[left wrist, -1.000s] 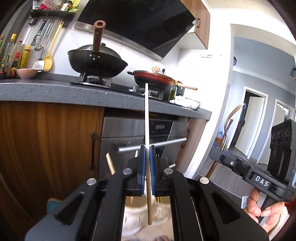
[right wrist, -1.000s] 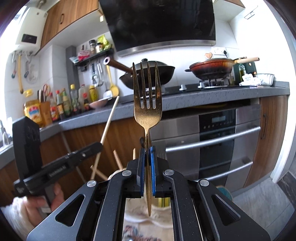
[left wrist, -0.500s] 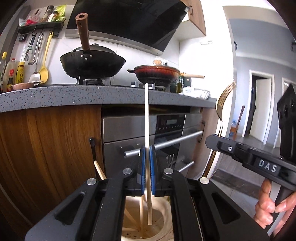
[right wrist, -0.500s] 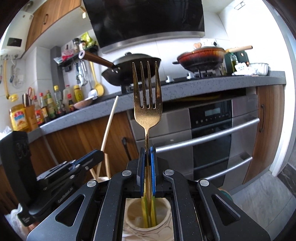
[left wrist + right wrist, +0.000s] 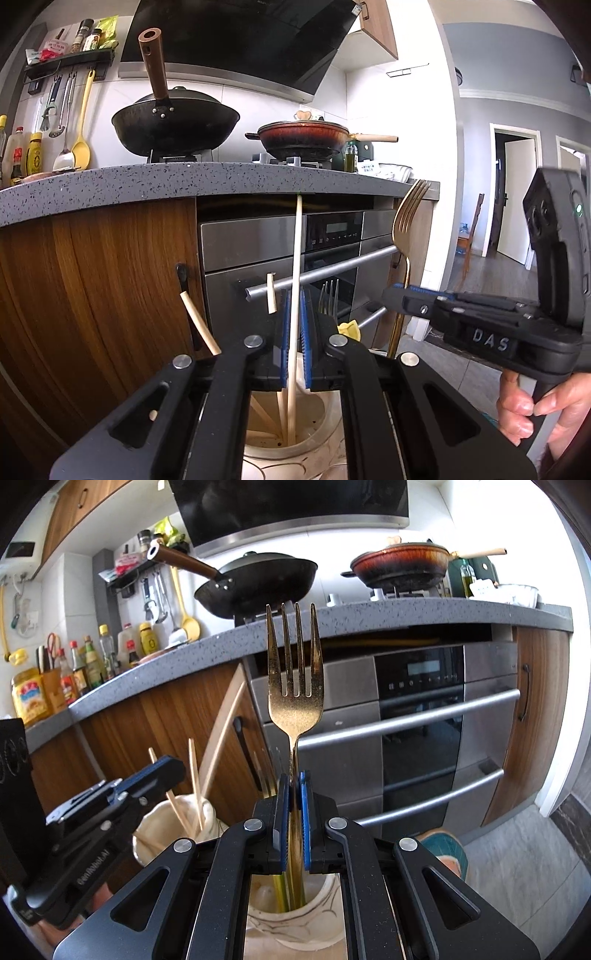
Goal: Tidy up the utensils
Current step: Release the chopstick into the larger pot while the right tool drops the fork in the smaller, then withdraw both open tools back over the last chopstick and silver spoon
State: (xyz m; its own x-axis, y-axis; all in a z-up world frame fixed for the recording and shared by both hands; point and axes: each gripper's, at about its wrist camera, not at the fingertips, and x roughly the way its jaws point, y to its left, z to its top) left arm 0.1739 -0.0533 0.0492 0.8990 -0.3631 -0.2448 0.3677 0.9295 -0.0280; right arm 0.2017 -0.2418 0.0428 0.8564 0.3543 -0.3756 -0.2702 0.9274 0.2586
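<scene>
Chopstick (image 5: 296, 273) is standing upright in the left gripper (image 5: 294, 343), jaws clenched on its shaft, its lower end dipping into the cream holder (image 5: 321, 421) among other sticks; the gold fork (image 5: 294, 686) is standing tines-up in the right gripper (image 5: 294, 823), jaws clenched on its handle, which is reaching into a second holder (image 5: 325, 904) just beside the first. Risk as I judge it: letting go while either piece is leaning could send it against a rim, tipping a holder or dropping the piece outside; the grippers, working close together, could also knock each other.
</scene>
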